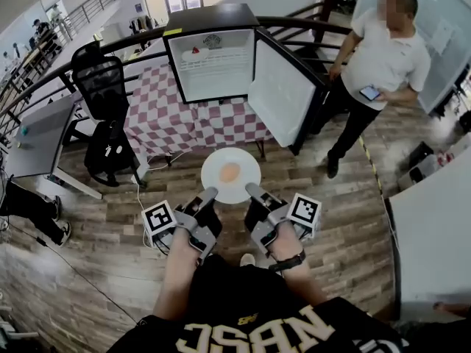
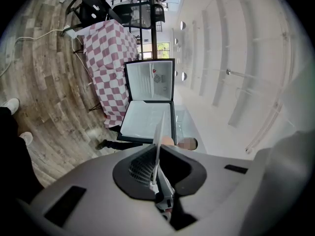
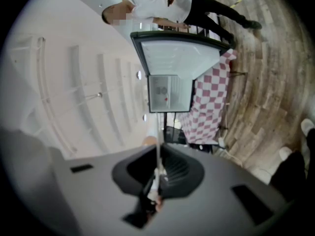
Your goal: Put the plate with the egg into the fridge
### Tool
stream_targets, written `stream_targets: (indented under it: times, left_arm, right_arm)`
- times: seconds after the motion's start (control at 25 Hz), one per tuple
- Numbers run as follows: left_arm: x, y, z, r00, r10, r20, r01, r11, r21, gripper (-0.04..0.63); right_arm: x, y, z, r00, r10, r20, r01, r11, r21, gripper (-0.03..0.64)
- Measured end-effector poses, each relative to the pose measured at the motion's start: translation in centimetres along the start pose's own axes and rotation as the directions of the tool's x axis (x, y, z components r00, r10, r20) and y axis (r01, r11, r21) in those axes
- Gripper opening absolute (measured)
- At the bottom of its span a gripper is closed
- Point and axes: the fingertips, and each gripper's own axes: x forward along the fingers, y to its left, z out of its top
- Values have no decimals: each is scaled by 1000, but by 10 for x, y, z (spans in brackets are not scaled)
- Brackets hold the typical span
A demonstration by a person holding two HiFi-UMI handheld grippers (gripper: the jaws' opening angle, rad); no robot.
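Note:
A white plate (image 1: pixel 249 169) with a brown egg (image 1: pixel 229 172) on it is held level over the wooden floor in the head view. My left gripper (image 1: pixel 209 194) is shut on its near-left rim and my right gripper (image 1: pixel 252 190) is shut on its near-right rim. In the left gripper view the plate (image 2: pixel 158 144) shows edge-on between the jaws, and likewise the plate (image 3: pixel 158 149) in the right gripper view. Ahead, the small black fridge (image 1: pixel 213 65) stands on a checkered table (image 1: pixel 180 120), its door (image 1: pixel 282 90) swung open to the right.
A person in a white shirt (image 1: pixel 383 61) stands right of the fridge door. A black office chair (image 1: pixel 99 79) and a backpack (image 1: pixel 109 149) are left of the table. A curved railing (image 1: pixel 44 79) runs behind. A white counter (image 1: pixel 434 226) is at right.

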Motion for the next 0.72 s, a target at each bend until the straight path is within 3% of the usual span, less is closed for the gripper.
stream_targets:
  times: [0.44, 0.72]
  left_arm:
    - [7, 18, 11, 998, 40, 57, -38, 999, -31, 41]
    - [42, 23, 50, 999, 36, 24, -35, 998, -60, 42]
  right_arm:
    - [16, -19, 7, 998, -27, -54, 28, 999, 34, 31]
    - [55, -25, 33, 999, -48, -21, 49, 998, 45, 31]
